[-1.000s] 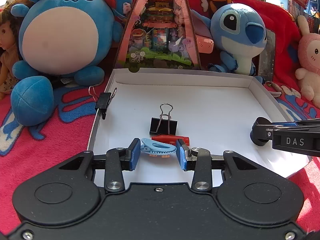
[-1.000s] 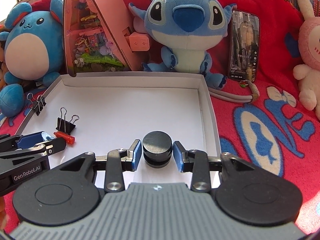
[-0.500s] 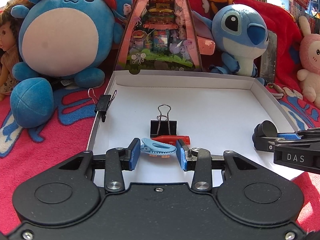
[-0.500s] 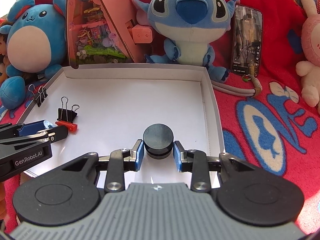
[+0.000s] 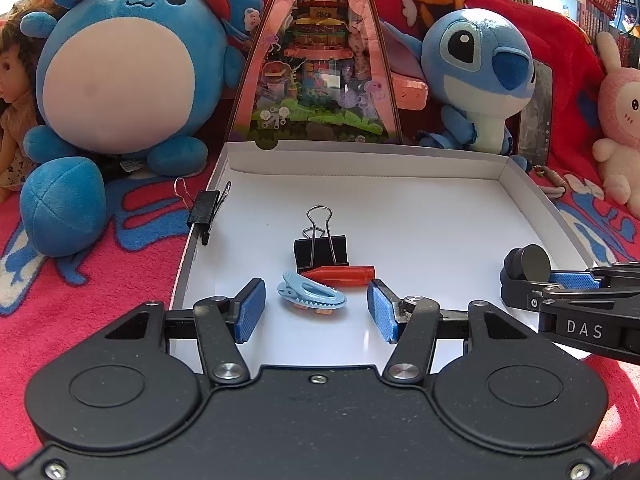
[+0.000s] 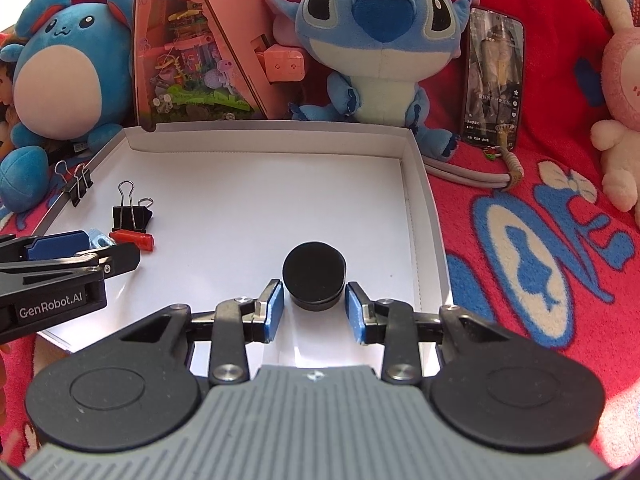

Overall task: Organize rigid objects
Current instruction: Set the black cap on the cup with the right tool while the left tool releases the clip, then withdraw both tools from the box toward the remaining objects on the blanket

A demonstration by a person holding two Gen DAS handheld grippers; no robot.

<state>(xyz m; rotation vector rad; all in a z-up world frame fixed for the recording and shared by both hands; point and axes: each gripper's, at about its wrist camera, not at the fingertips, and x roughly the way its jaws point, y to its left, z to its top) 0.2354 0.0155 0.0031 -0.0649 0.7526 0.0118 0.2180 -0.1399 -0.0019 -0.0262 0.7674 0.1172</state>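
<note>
Left fingers [image 5: 252,310] spread; right fingers [image 6: 274,314] clamp black puck [image 6: 314,276]; white tray [image 6: 416,184] on red blanket [image 6: 520,216].

Near edge of white box lid [image 5: 560,216] hidden behind left gripper [image 5: 316,306] body in left wrist view. Doll [image 5: 14,92] cut by the left edge — only face and part of dress show. Black puck [image 5: 527,263] base hidden behind right gripper [image 5: 560,280] fingers [image 5: 572,280]. Right wrist view: blue clip [image 6: 98,237] mostly behind the left gripper's fingers [image 6: 58,243]. Phone [image 6: 494,76] screen text too small to read. Pink bunny [image 6: 622,96] cut by right edge.
</note>
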